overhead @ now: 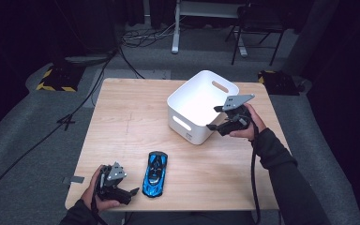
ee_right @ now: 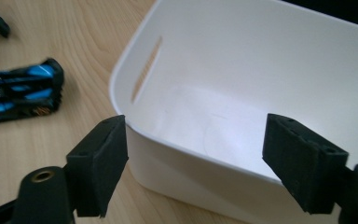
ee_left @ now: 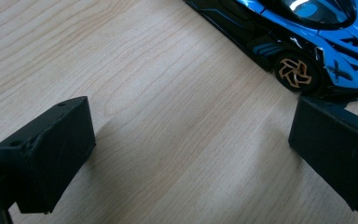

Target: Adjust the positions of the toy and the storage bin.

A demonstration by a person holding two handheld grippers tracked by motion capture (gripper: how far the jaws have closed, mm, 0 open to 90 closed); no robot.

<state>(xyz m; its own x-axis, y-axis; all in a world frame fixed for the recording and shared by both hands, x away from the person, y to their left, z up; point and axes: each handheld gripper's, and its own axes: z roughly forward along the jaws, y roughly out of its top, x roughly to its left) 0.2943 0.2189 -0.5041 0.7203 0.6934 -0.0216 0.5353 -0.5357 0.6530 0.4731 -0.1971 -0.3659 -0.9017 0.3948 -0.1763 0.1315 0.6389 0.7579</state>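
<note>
Blue toy car (overhead: 155,174) lies lengthwise front-to-back on the table (overhead: 122,122), nose away; both grippers' jaws gape wide, empty.

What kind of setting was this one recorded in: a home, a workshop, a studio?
Most likely a lab or recording studio set up for data collection. A small wooden table stands alone on grey carpet, loose cables trail over the floor, and yellow-and-black striped stand bases sit behind it against dark surroundings.

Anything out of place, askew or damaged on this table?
Nothing stands out. The blue and black toy sports car sits upright on its wheels on the light wooden table, and the white plastic bin with slot handles stands upright, intact and empty.
</note>
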